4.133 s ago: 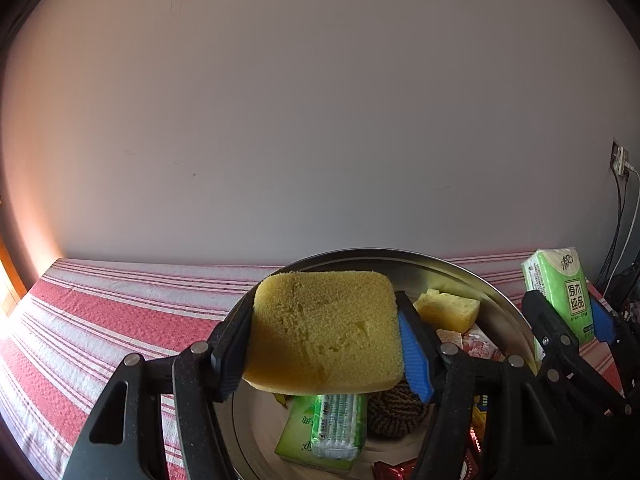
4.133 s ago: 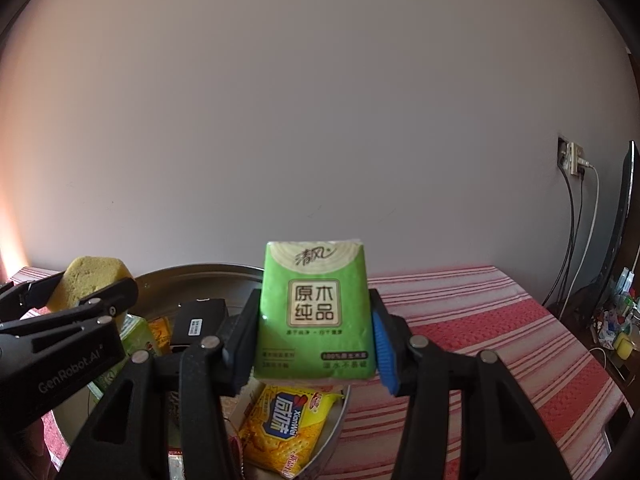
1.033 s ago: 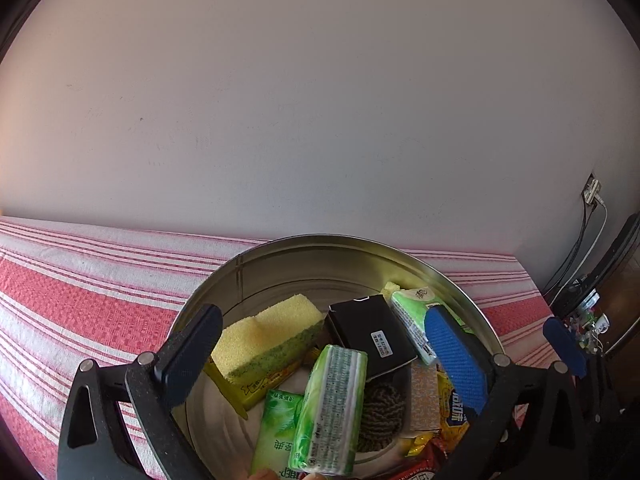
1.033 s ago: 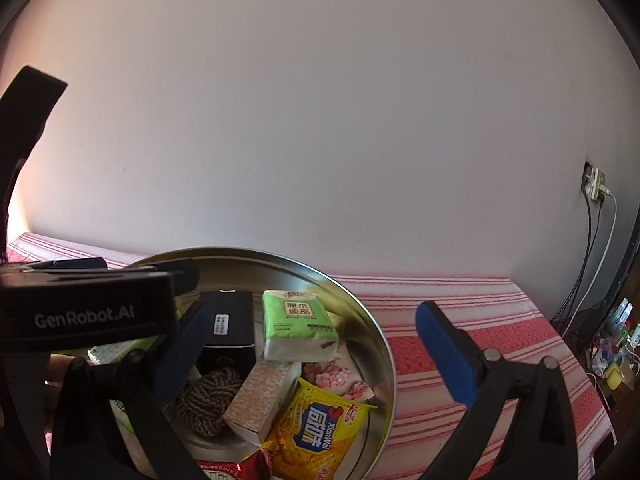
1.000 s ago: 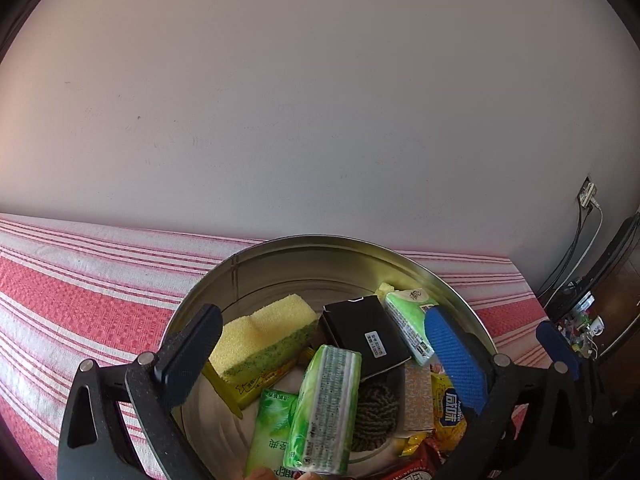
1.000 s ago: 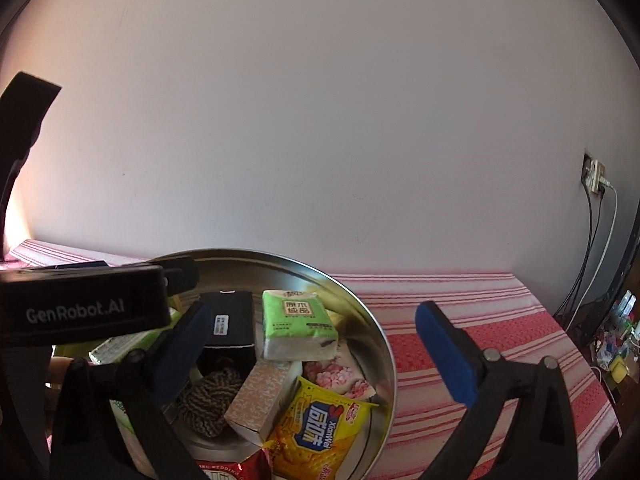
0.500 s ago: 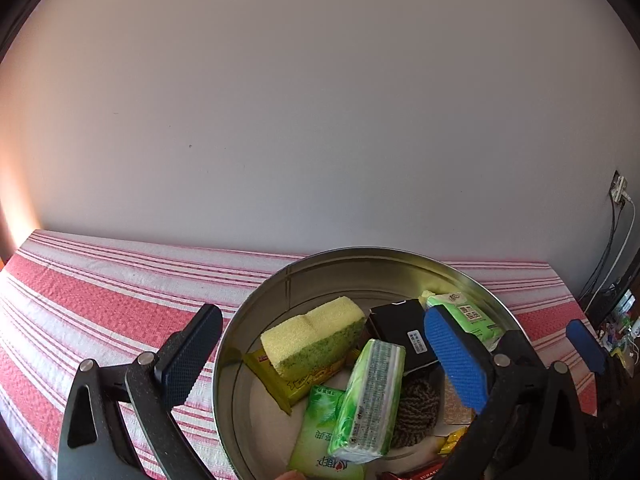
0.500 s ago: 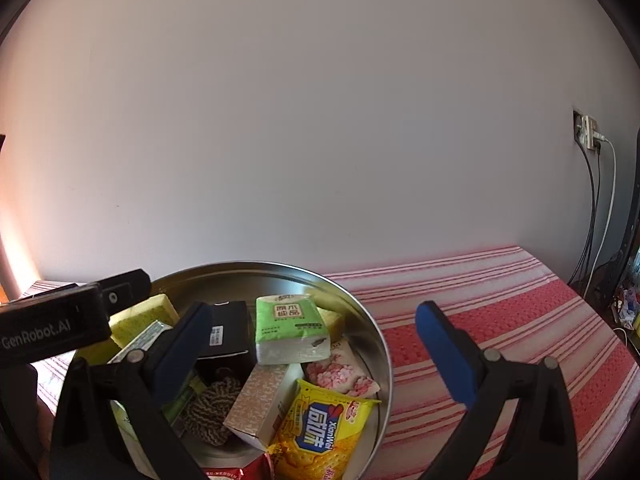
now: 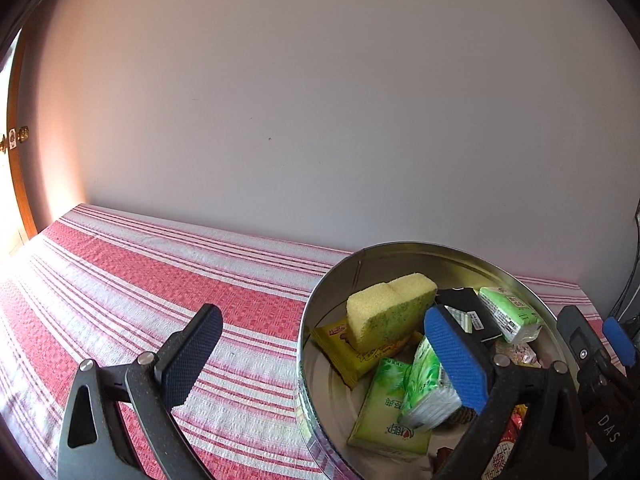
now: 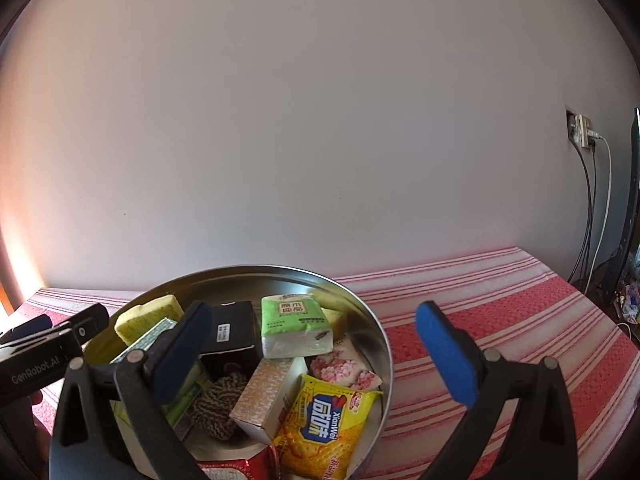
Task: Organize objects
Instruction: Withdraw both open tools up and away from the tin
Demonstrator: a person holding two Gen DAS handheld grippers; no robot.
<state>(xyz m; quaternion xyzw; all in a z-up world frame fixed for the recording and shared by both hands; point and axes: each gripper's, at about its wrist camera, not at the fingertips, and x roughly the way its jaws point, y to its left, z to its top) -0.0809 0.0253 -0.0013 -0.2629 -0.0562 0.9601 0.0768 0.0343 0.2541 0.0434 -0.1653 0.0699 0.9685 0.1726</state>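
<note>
A round metal basin (image 9: 420, 249) (image 10: 376, 328) on the red-and-white striped cloth holds several items. A yellow sponge (image 9: 390, 306) (image 10: 146, 318) leans at its back left, beside a black box (image 10: 232, 330) and a green tissue pack (image 10: 294, 320) (image 9: 508, 312). A yellow cracker bag (image 10: 324, 428), a pink-patterned packet (image 10: 344, 368), a scouring ball (image 10: 218, 404) and more green tissue packs (image 9: 430, 384) also lie inside. My left gripper (image 9: 324, 356) is open and empty over the basin's left rim. My right gripper (image 10: 316, 348) is open and empty above the basin's right side.
The striped tablecloth (image 9: 140, 280) (image 10: 520, 320) stretches left and right of the basin. A plain wall stands close behind. A wall socket with cables (image 10: 580, 132) and a dark screen edge (image 10: 634, 200) are at the far right. A wooden door frame (image 9: 16, 152) is at the far left.
Earlier my left gripper held the sponge and my right held the green tissue pack; both now lie in the basin. Lately the left view swung left and the right view shifted right.
</note>
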